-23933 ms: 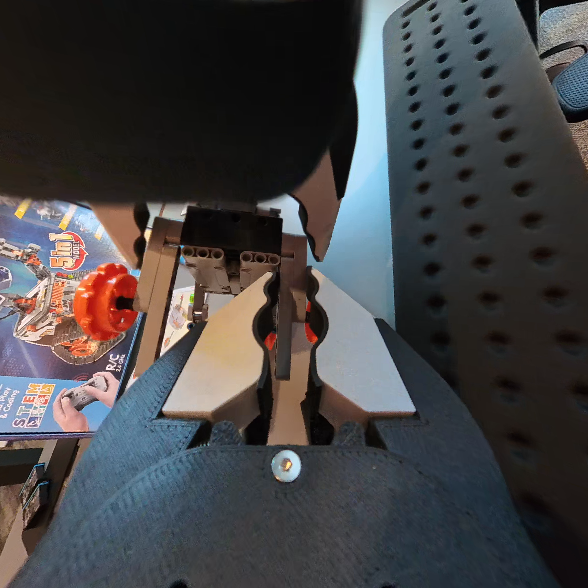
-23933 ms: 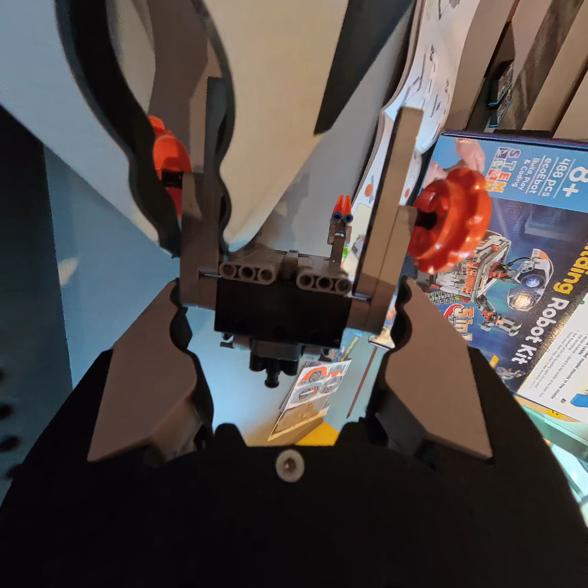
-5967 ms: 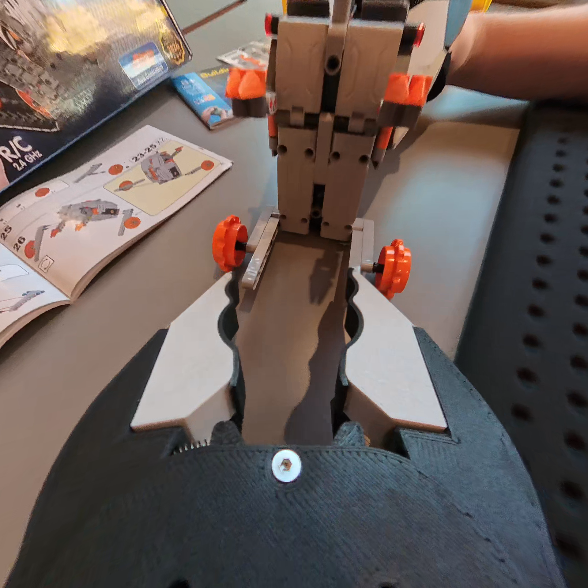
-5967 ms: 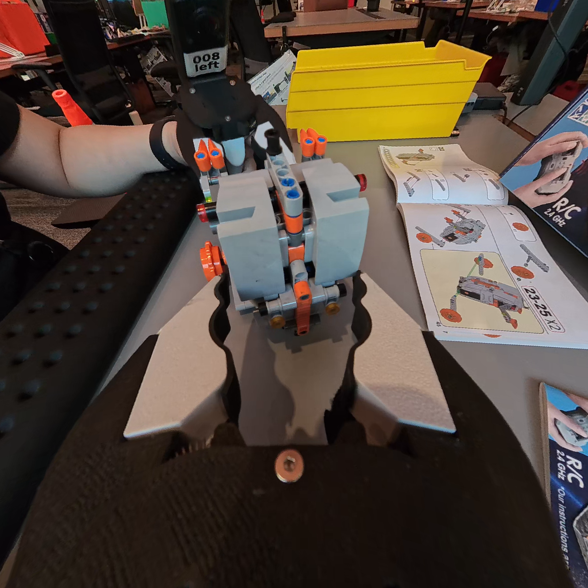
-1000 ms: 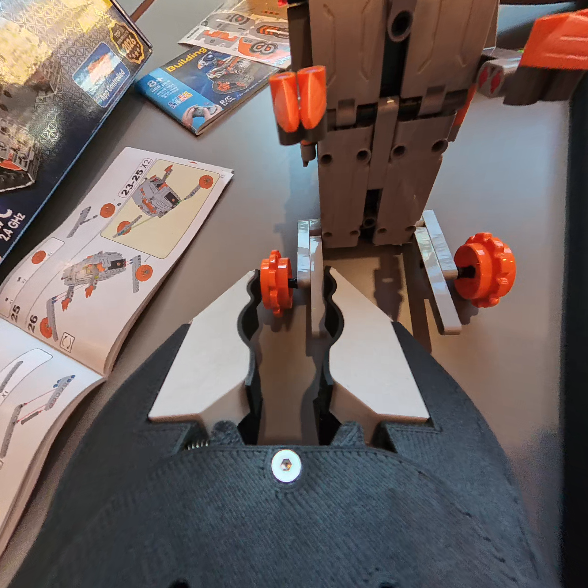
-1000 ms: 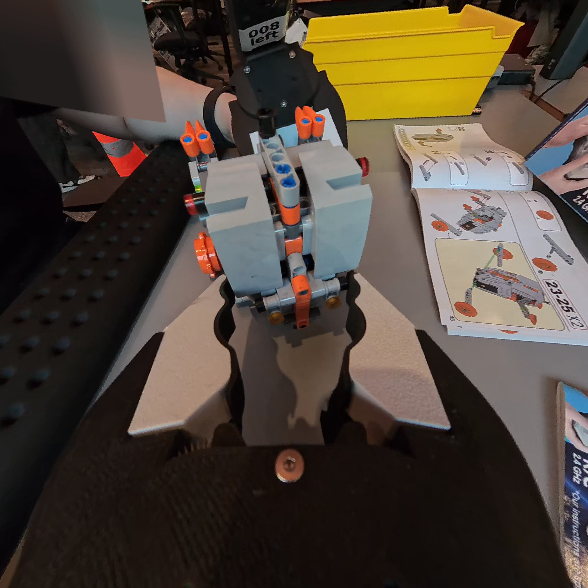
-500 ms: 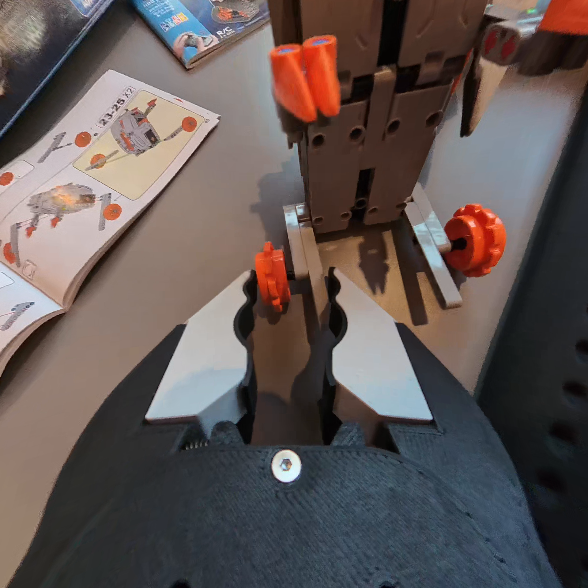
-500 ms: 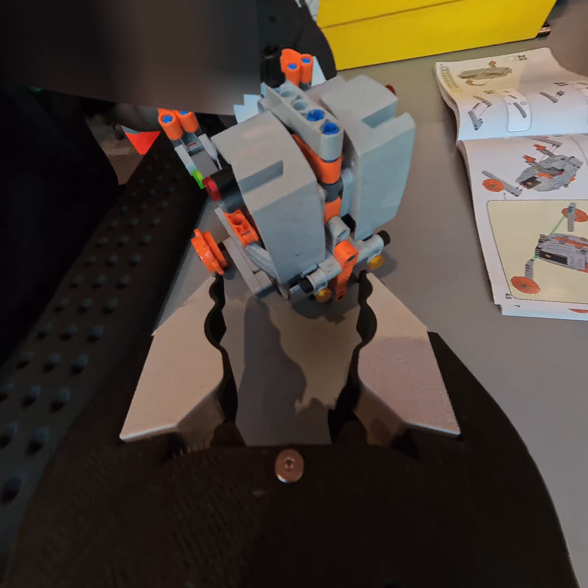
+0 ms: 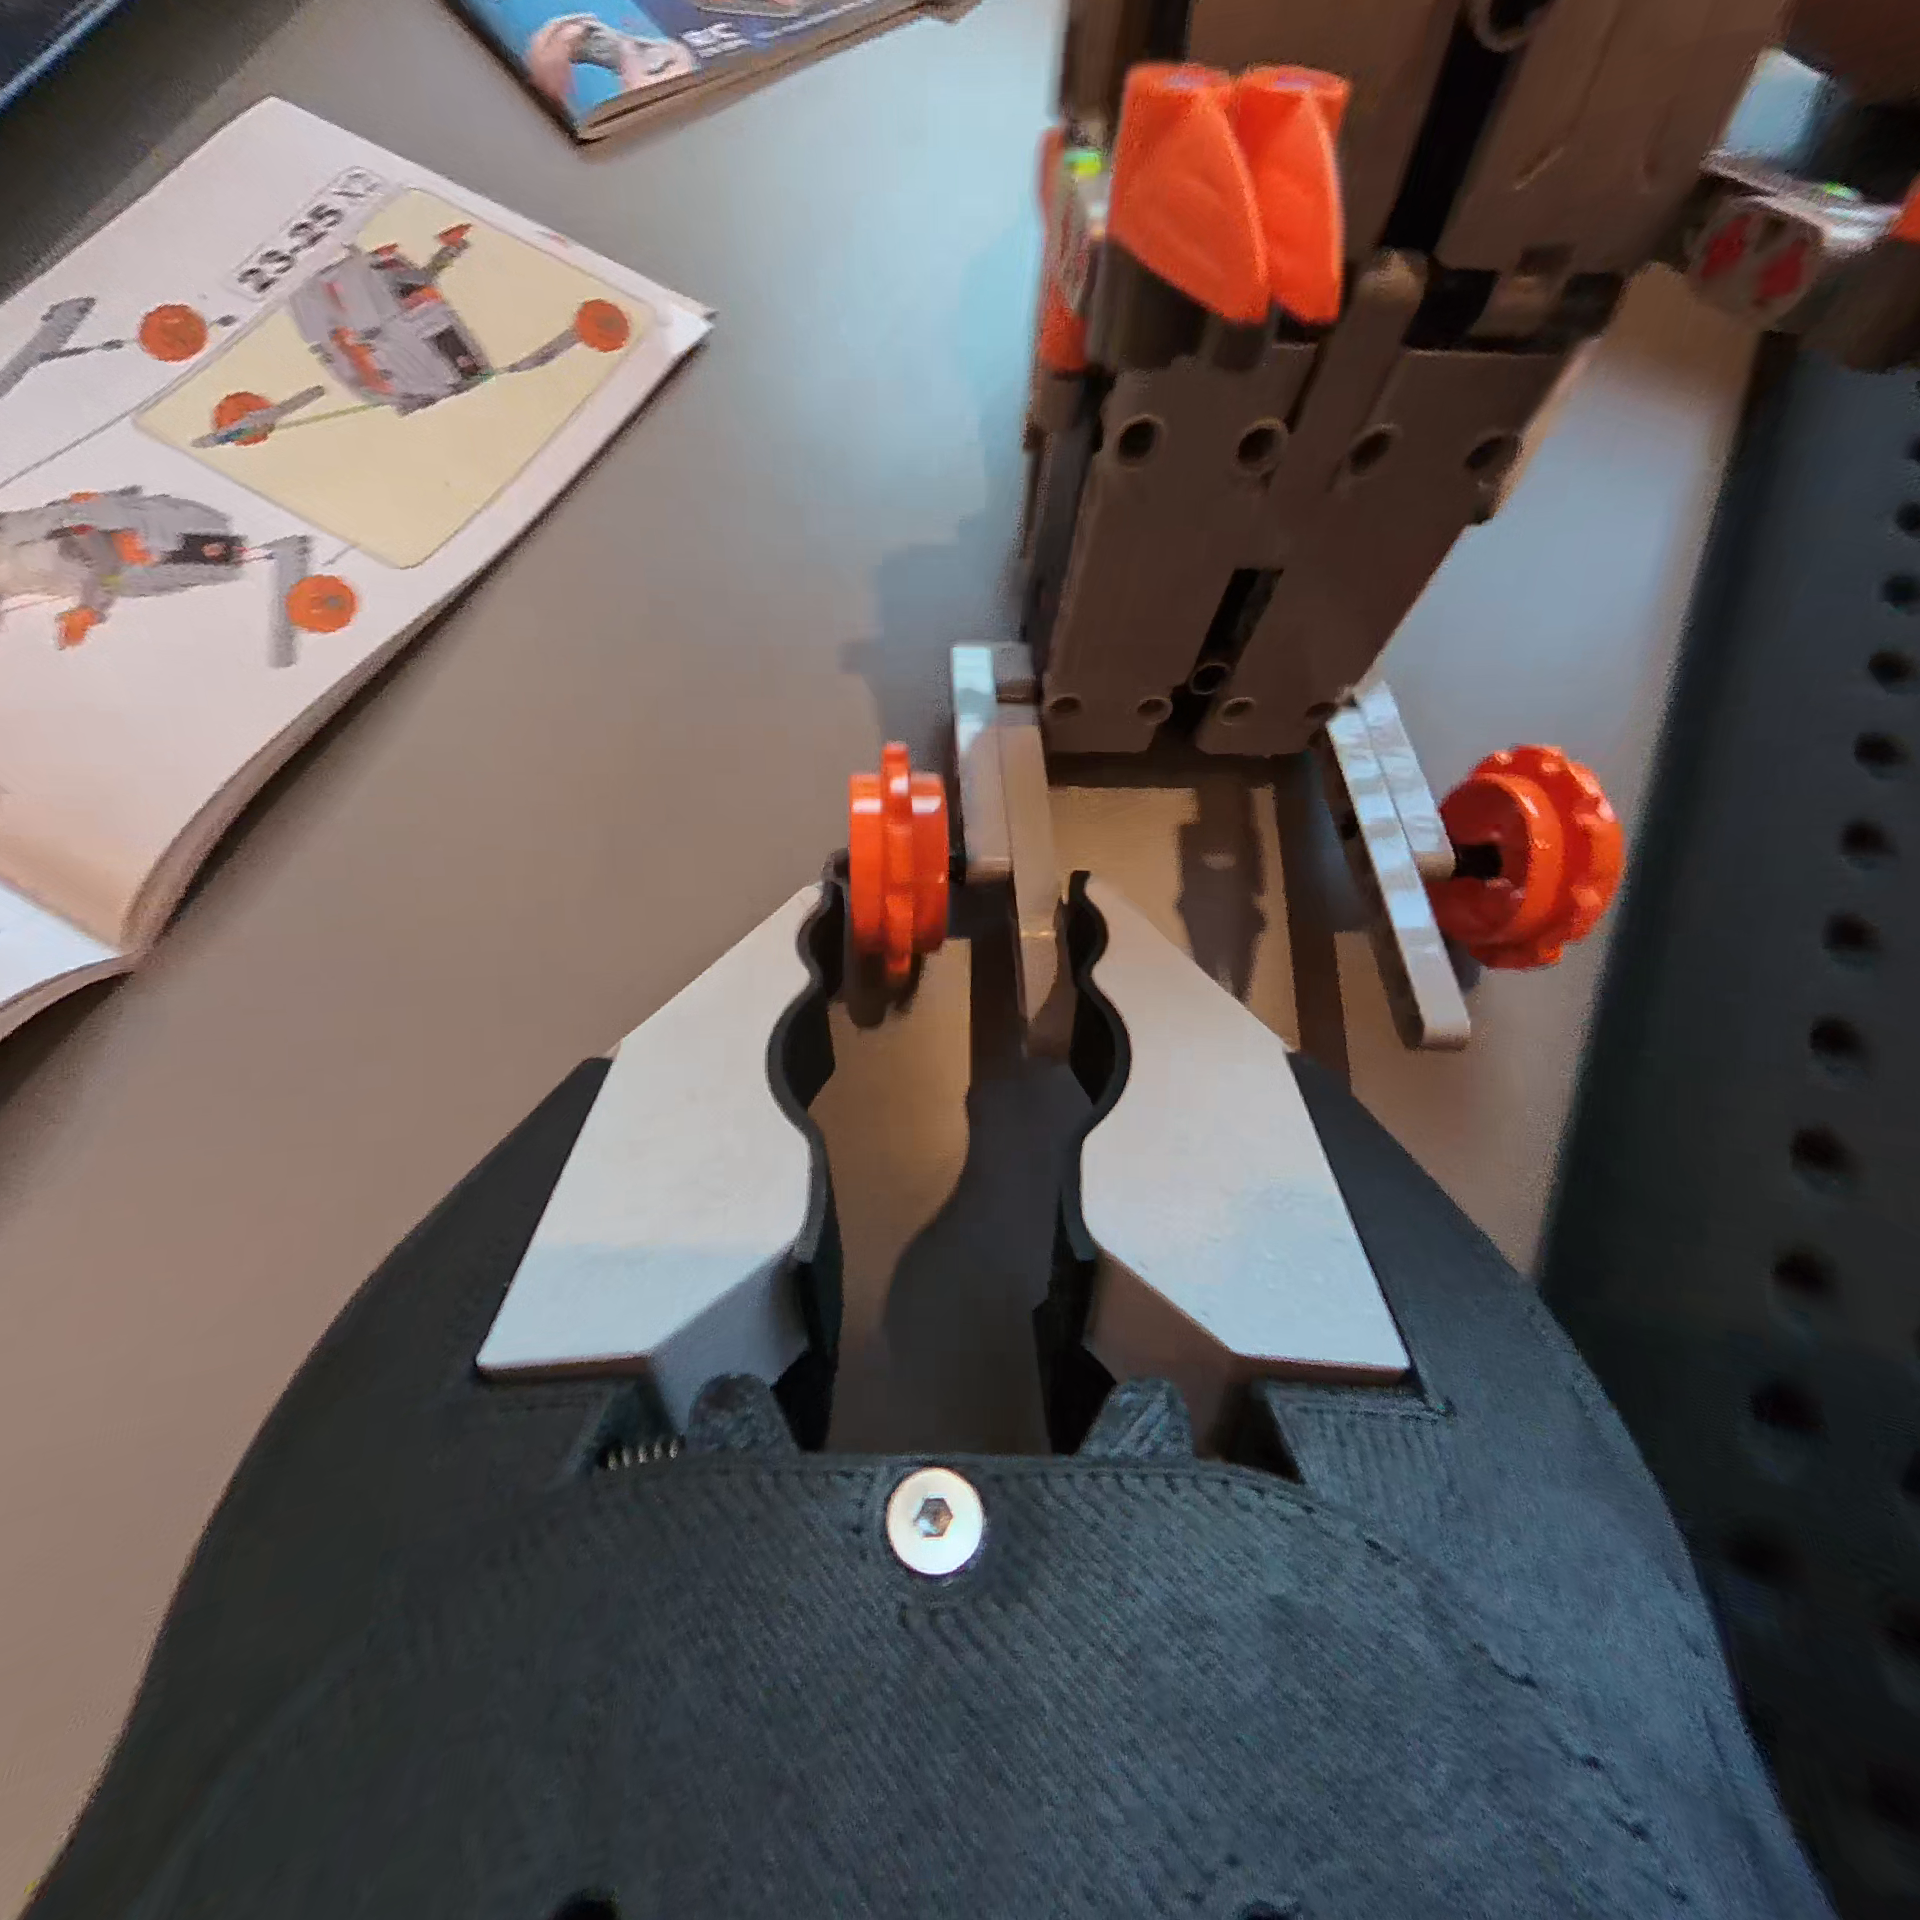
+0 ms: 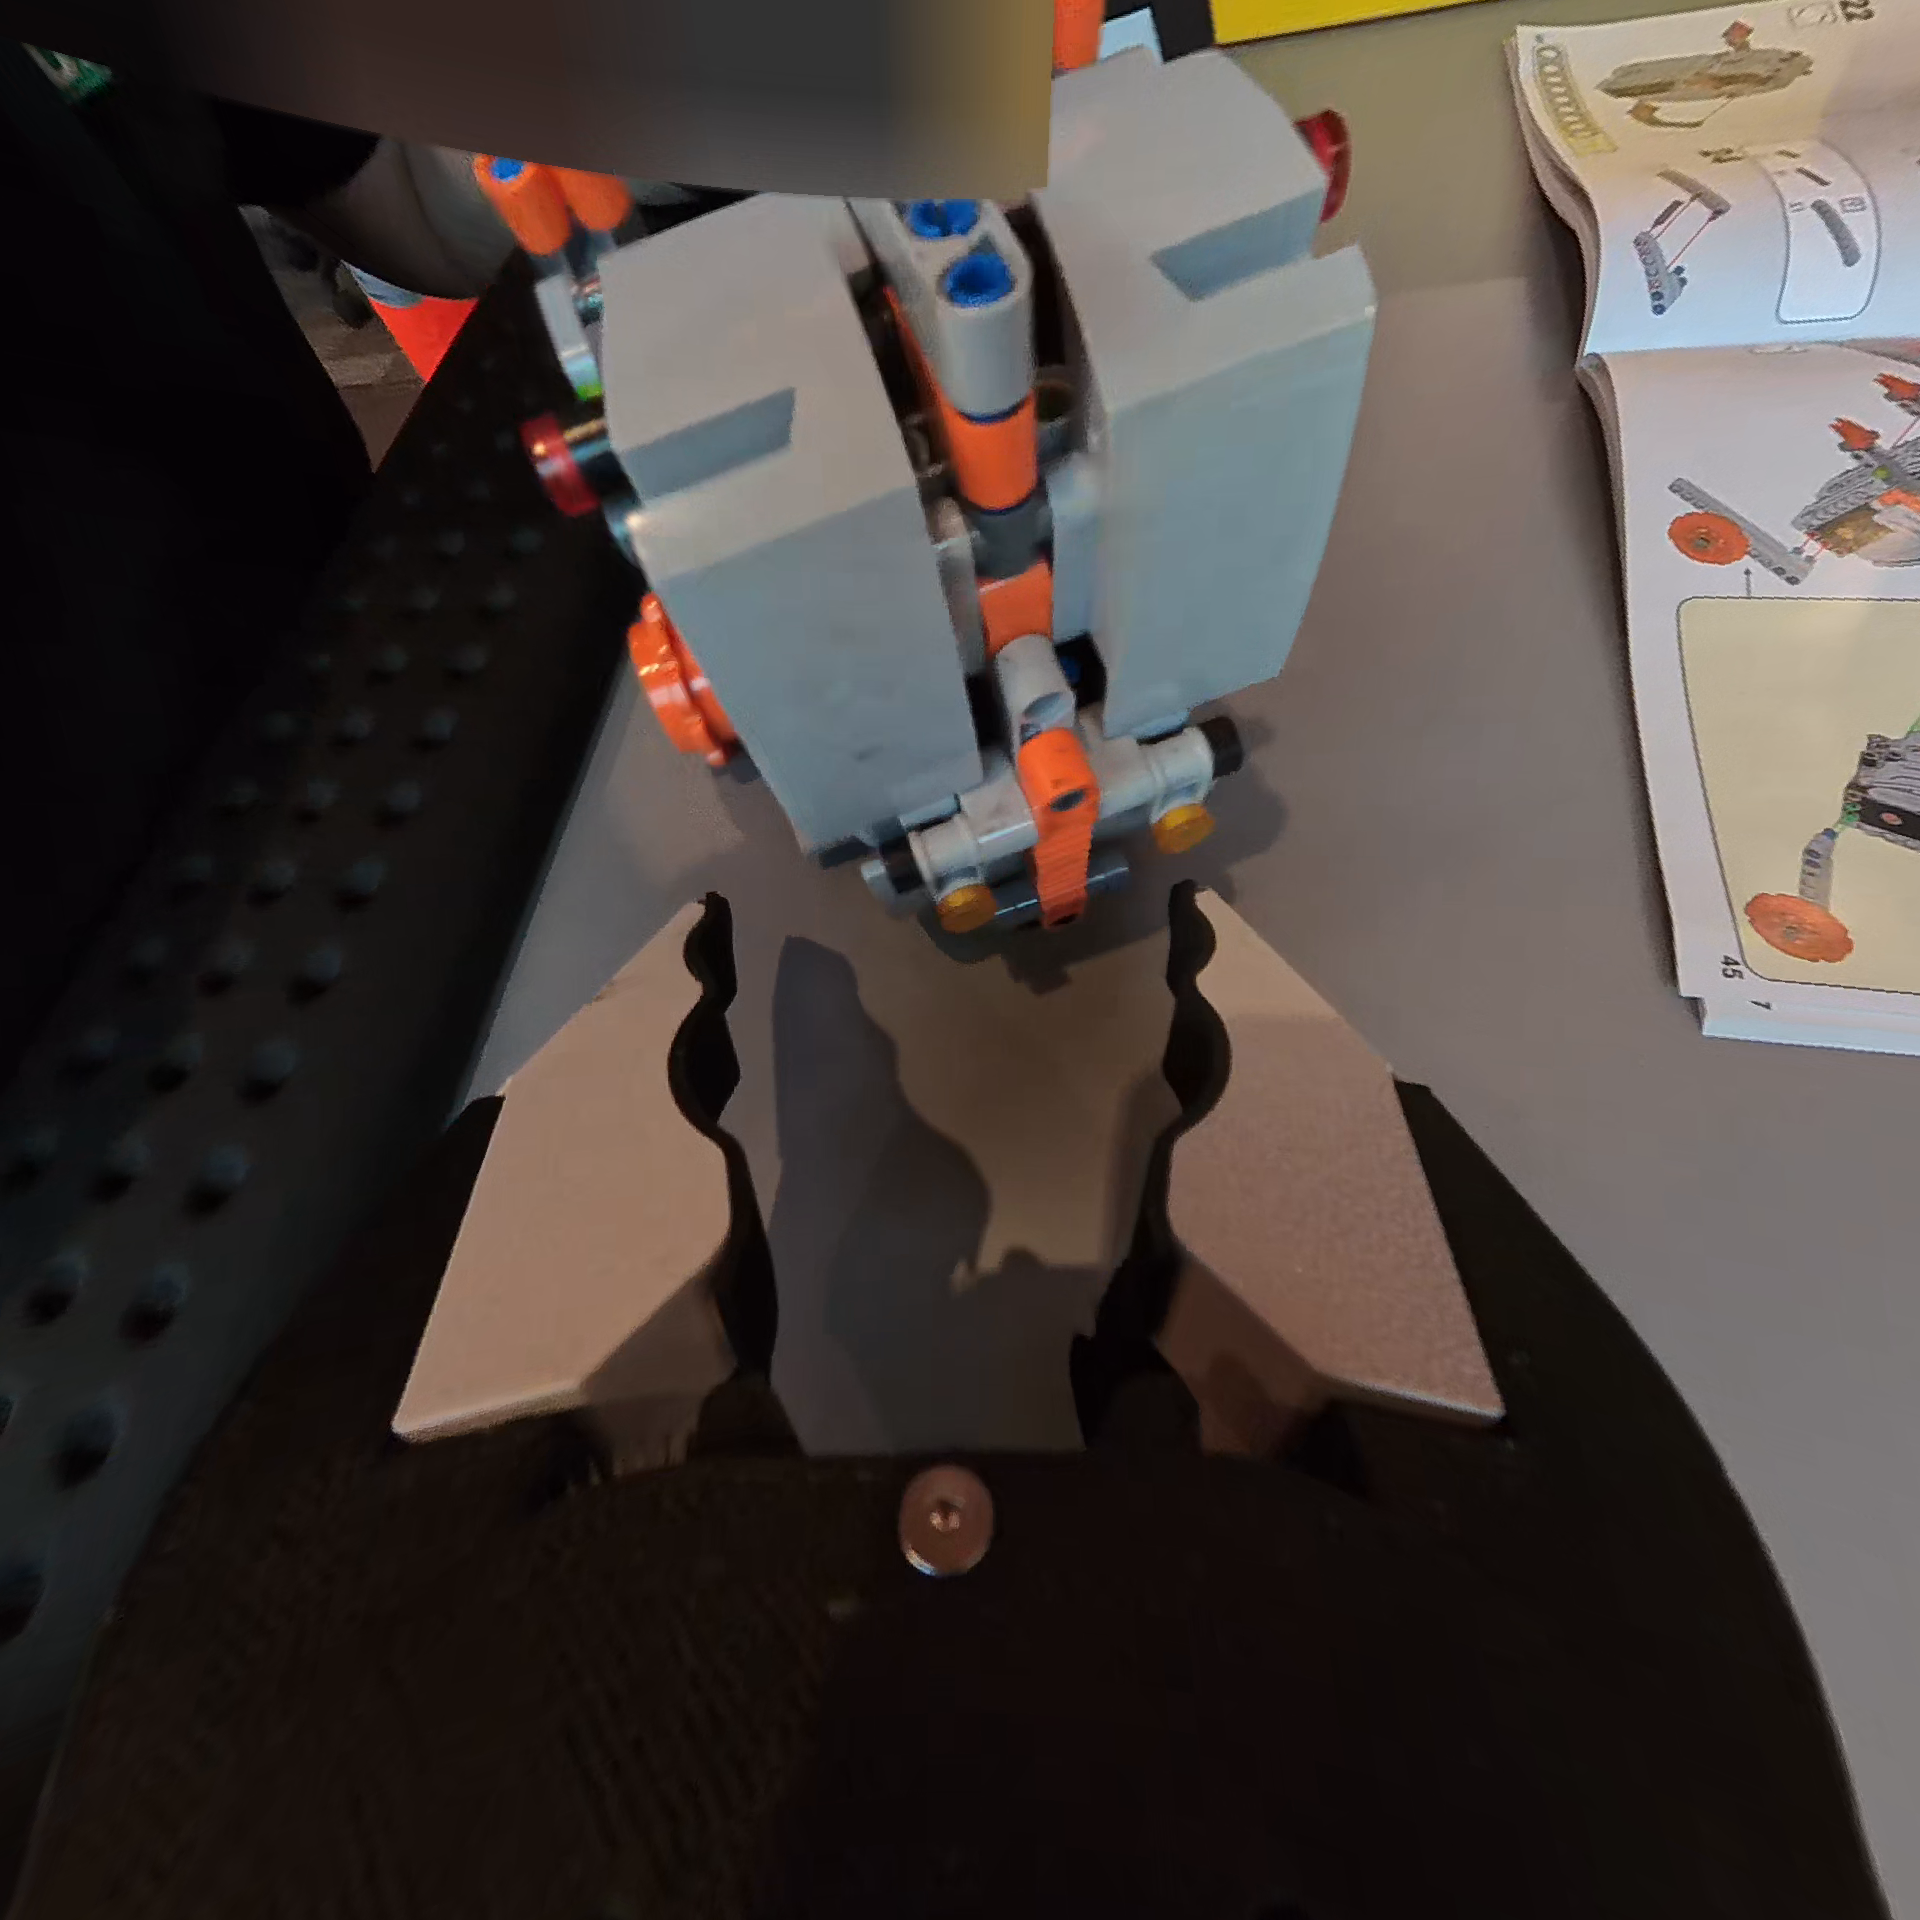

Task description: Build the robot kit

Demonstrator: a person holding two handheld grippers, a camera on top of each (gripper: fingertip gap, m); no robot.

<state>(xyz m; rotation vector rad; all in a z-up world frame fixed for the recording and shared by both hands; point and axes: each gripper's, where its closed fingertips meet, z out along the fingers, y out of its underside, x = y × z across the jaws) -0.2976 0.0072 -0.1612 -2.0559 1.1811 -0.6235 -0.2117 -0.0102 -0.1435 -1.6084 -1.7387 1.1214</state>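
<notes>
A grey building-block robot model [image 9: 1247,520] with orange cones and two orange gears stands on the grey table [image 9: 623,727]. My left gripper [image 9: 956,899] is closed narrowly on the model's left orange gear [image 9: 899,873] and the grey beam [image 9: 1013,831] next to it. The left finger touches the gear and the right finger touches the beam. The other orange gear [image 9: 1527,857] sticks out free on the right. In the right wrist view the model [image 10: 790,582] shows from its other side. My right gripper [image 10: 951,904] is open and empty, its tips just short of the model's orange-and-grey base [image 10: 1049,821].
An open instruction booklet [image 9: 312,416] lies left of the model and also shows in the right wrist view [image 10: 1787,520]. A blue leaflet [image 9: 675,52] lies farther back. A black perforated pad [image 9: 1766,935] runs along the table's side, also in the right wrist view [image 10: 208,831]. Left tips to right tips: about 10 centimetres.
The model tipped sideways half a second ago and stands straighter now. My right gripper has drawn back from around its base. My left gripper keeps its hold on the gear and beam.
</notes>
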